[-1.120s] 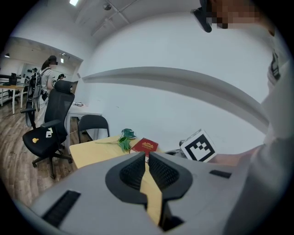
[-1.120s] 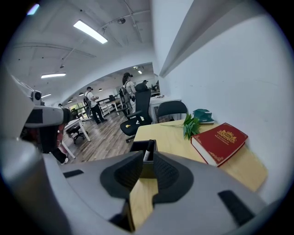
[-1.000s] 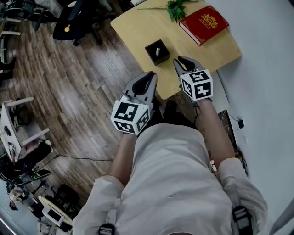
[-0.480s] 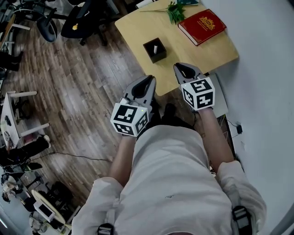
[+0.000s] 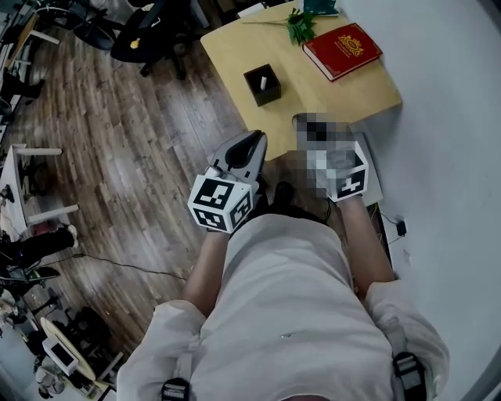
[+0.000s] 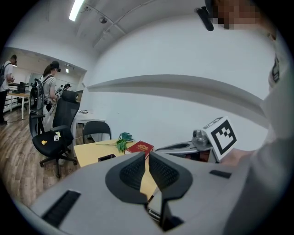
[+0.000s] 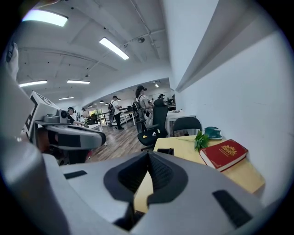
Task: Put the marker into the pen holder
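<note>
A black square pen holder stands on the light wooden table, with a small white marker upright inside it. Both grippers hang short of the table's near edge and hold nothing. My left gripper is over the wooden floor, its jaws shut. My right gripper is partly under a mosaic patch; its own view shows the jaws shut. The holder also shows far ahead in the left gripper view and in the right gripper view.
A red book and a green plant sprig lie at the table's far end. Black office chairs stand on the floor to the left. A white wall runs along the right. People stand far off in the room.
The table has slid up and away in the head view, so both grippers now sit a little farther back from its edge. Their jaws have stayed shut.
</note>
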Demonstrator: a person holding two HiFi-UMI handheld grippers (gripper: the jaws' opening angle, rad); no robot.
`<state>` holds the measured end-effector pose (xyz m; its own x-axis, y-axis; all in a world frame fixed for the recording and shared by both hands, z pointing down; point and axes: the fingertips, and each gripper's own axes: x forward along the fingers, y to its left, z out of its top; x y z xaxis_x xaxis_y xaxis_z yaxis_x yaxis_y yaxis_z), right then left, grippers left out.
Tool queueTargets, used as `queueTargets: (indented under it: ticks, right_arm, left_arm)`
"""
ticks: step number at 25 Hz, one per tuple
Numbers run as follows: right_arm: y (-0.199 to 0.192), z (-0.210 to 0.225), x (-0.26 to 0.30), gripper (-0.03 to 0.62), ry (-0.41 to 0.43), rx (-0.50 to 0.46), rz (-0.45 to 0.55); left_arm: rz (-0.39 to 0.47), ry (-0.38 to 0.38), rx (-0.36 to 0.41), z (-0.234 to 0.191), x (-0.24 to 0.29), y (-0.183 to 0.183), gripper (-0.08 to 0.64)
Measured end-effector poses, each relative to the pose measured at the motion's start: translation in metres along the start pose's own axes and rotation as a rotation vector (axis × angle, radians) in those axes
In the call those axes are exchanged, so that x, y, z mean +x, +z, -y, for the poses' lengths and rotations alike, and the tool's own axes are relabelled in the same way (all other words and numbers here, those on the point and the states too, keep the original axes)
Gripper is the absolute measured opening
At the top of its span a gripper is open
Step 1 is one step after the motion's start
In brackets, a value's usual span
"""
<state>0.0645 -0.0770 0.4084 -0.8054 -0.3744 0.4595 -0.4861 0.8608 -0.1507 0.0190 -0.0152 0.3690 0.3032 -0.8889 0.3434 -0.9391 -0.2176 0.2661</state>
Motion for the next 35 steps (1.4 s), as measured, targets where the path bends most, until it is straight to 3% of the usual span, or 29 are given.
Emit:
queueTargets:
  ticks: [6, 15, 35]
  right_arm:
    - [0.021, -0.014, -0.023, 0.0, 0.027, 0.004, 0.096]
    - [0.043, -0.018, -0.044, -0.003, -0.007, -0.014, 0.178]
    - [0.051, -0.033, -0.05, -0.002, 0.061, -0.035, 0.202]
  left_arm:
    - [0.027, 0.002, 0.012, 0.007, -0.008, 0.006, 0.026]
    - [0.058, 0.006, 0.022, 0.009, -0.014, 0.015, 0.026]
    - [0.074, 0.0, 0.02, 0.011, -0.007, 0.022, 0.026]
